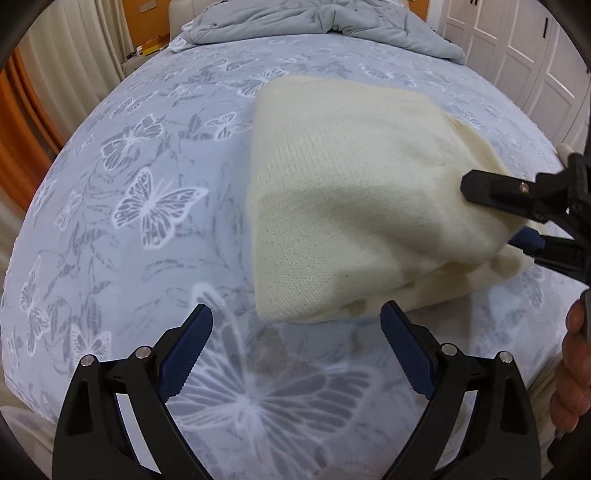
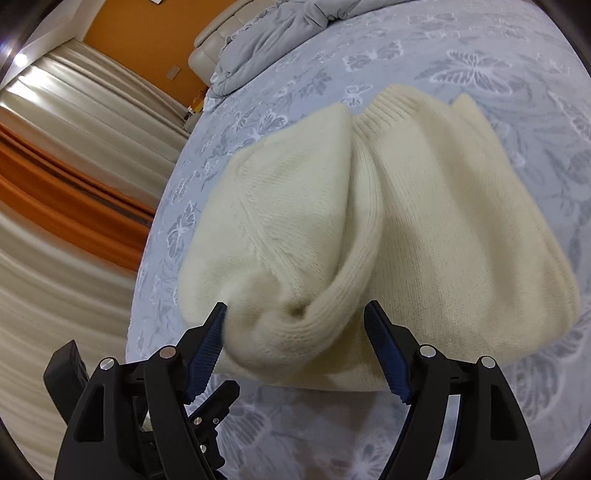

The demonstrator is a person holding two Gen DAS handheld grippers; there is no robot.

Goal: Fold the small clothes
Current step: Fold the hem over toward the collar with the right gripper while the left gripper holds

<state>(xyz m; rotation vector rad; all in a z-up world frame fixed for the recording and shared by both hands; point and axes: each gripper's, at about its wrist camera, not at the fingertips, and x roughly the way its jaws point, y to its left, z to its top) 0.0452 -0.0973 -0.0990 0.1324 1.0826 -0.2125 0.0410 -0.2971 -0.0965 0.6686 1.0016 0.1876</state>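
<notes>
A cream knitted sweater (image 1: 354, 192) lies folded in a thick bundle on the blue butterfly-print bed sheet (image 1: 147, 184). My left gripper (image 1: 295, 320) stands open just in front of the sweater's near edge, over the sheet, with no cloth between its blue pads (image 1: 184, 354). In the right wrist view the sweater (image 2: 424, 221) shows its ribbed collar at the far end and a rolled fold at the near end. That fold sits between the wide jaws of my right gripper (image 2: 297, 306), which is open; the cloth brushes the left pad (image 2: 207, 350) only. From the left wrist view the right gripper (image 1: 498, 218) enters at the right edge.
A rumpled grey duvet (image 1: 317, 22) lies at the head of the bed. White wardrobe doors (image 1: 528, 48) stand to the right, beige and orange curtains (image 2: 74, 166) to the left. A hand (image 1: 570, 373) holds the right gripper at the bed's near right edge.
</notes>
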